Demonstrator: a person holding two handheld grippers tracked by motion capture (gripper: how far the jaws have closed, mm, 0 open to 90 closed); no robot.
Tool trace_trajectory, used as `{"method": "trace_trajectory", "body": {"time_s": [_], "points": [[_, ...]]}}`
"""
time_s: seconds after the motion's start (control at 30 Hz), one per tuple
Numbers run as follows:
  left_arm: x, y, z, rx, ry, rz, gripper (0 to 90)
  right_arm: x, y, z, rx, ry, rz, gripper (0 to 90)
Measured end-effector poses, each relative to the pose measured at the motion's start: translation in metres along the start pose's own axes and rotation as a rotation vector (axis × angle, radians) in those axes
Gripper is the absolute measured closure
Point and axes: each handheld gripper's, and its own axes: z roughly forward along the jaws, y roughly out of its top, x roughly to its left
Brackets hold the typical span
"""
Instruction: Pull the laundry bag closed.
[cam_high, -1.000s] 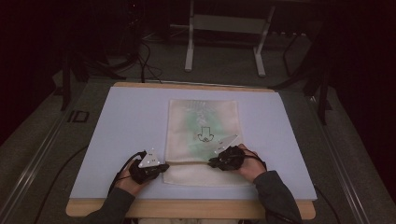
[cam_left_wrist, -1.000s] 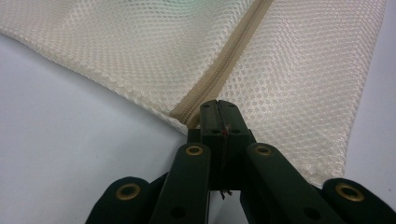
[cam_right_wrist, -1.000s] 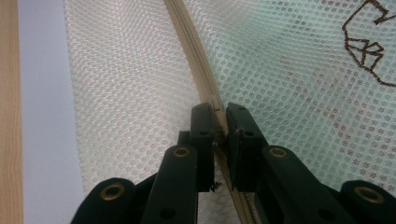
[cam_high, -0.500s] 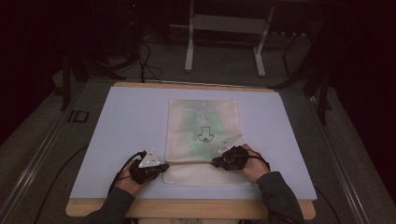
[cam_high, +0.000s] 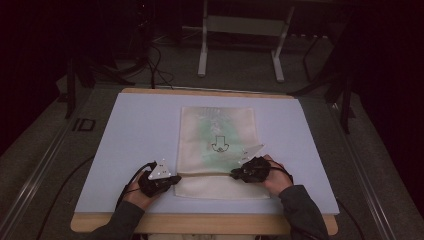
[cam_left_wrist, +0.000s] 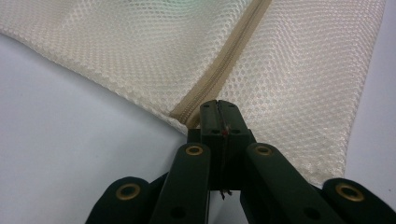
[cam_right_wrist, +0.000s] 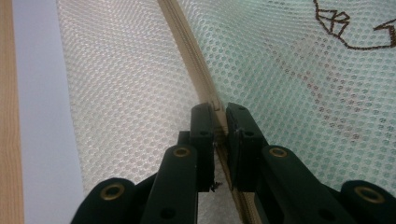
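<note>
Mesh bag has its zipper pinched by both closed tools: left gripper anchoring its end, right gripper on the slider (apparently); next, a steady pull along the track.

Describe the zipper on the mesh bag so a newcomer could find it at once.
On the pale blue mat covering the table lies a cream mesh bag with a dark embroidered emblem. Near its front edge a tan zipper runs straight across, between the left tongs and right tongs; it is the only smooth tan band in the netting.
</note>
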Motion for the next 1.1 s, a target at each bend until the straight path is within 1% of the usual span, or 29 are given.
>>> {"method": "trace_trajectory", "body": {"time_s": [0.5, 0.67, 0.73, 0.97, 1.1], "points": [[0.0, 0.0, 0.0, 0.0, 0.0, 0.0, 89.7, -0.003, -0.007, -0.007, 0.003, -0.012, 0.015, 82.1], [0.0, 0.0, 0.0, -0.001, -0.001, -0.002, 89.6, -0.004, -0.011, -0.009, -0.009, -0.015, 0.023, 82.1], [0.0, 0.0, 0.0, -0.001, -0.002, -0.003, 89.6, -0.004, -0.011, -0.009, -0.006, -0.016, 0.026, 82.1], [0.0, 0.0, 0.0, 0.0, 0.001, 0.0, 89.6, -0.004, -0.011, -0.01, -0.008, -0.016, 0.023, 82.2], [0.0, 0.0, 0.0, 0.0, 0.0, 0.0, 89.6, -0.006, -0.014, -0.013, -0.007, -0.026, 0.025, 82.2]]}}
